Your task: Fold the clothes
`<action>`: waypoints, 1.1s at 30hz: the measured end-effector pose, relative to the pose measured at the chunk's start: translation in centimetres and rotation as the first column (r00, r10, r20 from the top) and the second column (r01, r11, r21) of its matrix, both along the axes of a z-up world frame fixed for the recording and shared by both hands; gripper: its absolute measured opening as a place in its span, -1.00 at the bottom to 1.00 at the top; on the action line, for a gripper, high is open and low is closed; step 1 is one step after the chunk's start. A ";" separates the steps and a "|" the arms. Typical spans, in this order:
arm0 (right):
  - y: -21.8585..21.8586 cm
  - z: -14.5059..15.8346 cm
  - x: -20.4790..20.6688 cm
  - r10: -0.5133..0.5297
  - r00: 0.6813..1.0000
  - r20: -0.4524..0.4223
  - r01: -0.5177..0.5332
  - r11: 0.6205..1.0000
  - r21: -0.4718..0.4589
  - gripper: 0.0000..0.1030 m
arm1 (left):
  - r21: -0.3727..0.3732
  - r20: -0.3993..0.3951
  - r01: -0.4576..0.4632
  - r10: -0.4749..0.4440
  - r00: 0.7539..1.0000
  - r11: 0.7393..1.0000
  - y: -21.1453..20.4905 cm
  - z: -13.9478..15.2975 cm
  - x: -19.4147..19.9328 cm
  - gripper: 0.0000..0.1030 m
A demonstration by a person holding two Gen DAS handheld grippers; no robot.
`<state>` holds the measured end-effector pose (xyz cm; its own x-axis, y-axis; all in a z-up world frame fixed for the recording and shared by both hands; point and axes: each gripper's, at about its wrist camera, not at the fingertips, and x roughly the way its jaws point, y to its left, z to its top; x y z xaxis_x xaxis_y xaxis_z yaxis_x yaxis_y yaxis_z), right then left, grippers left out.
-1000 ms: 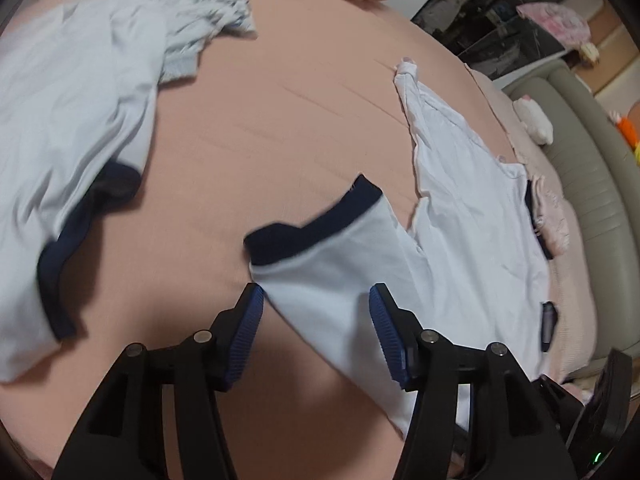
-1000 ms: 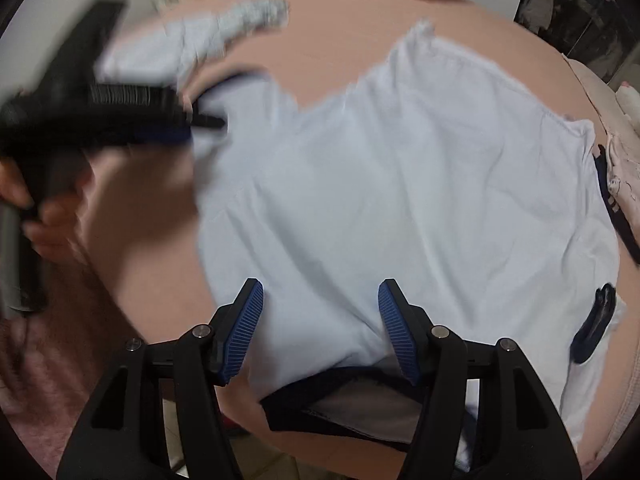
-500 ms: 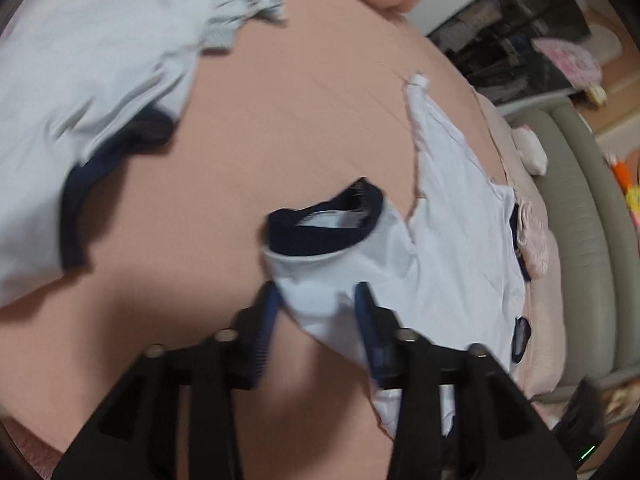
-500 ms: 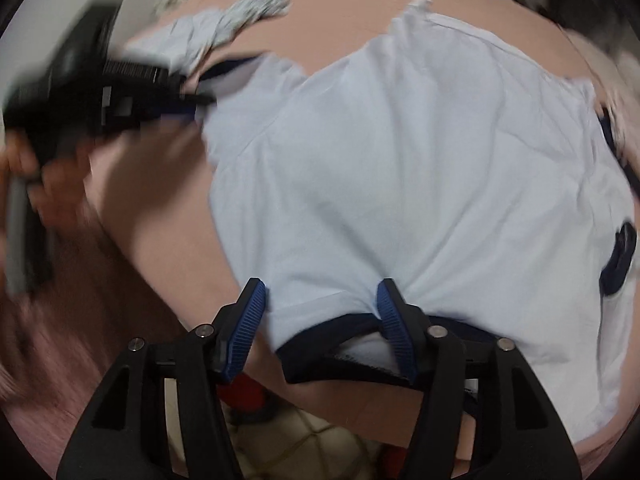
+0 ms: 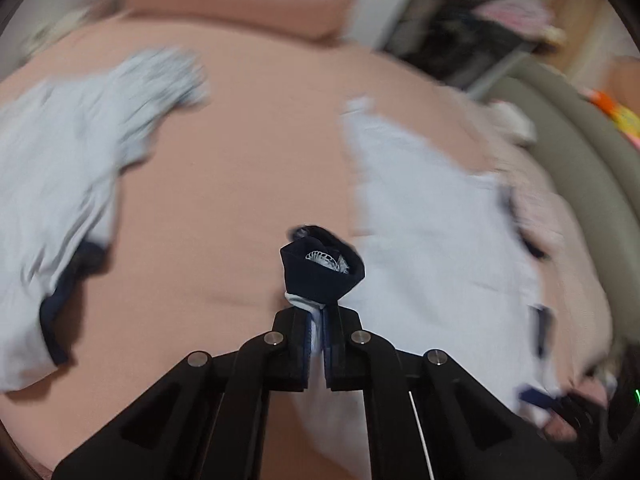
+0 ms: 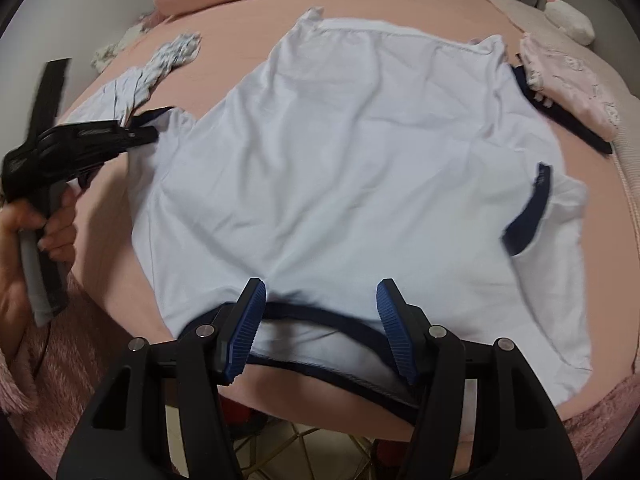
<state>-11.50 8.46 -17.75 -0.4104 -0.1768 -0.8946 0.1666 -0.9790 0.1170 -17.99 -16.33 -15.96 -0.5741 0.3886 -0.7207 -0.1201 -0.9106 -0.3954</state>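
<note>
We have the left gripper clenched on the near sleeve of the white T-shirt, its jaws having just been closing with the cloth between them; the navy cuff bunches in a knot just beyond the pads, and the rest of the shirt lies spread on the pink bed out to the right of those jaws; the right gripper stands released, its jaws apart with the navy collar lying between them but, as far as we can tell, not pinched. The risks, as we judge them: the left grip holds only a thin gather of fabric near the cuff, so a quick pull could slip the sleeve free or drag the whole shirt askew across the bed (nothing pins the collar yet); if the right jaws close carelessly they may catch both layers of the neckline; the second pale garment to the left of the left jaws and the pink cloth beyond the shirt's far edge could get swept into a fold.
</note>
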 end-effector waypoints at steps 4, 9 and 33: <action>2.0 0.4 -0.3 -0.036 0.999 0.009 0.036 0.999 -0.030 0.16 | 0.111 0.073 0.269 -0.278 0.958 0.957 6.0 -0.3 0.7 -0.60; 2.6 0.0 -1.7 -0.055 0.998 0.026 0.056 0.997 -0.051 0.16 | 0.074 0.115 0.328 -0.335 0.935 0.942 8.2 -1.9 -0.1 0.32; -0.8 1.0 -4.9 0.086 0.996 -0.024 -0.087 0.996 -0.012 0.27 | -0.076 0.228 0.096 -0.076 0.971 0.993 3.9 -3.6 2.4 -0.38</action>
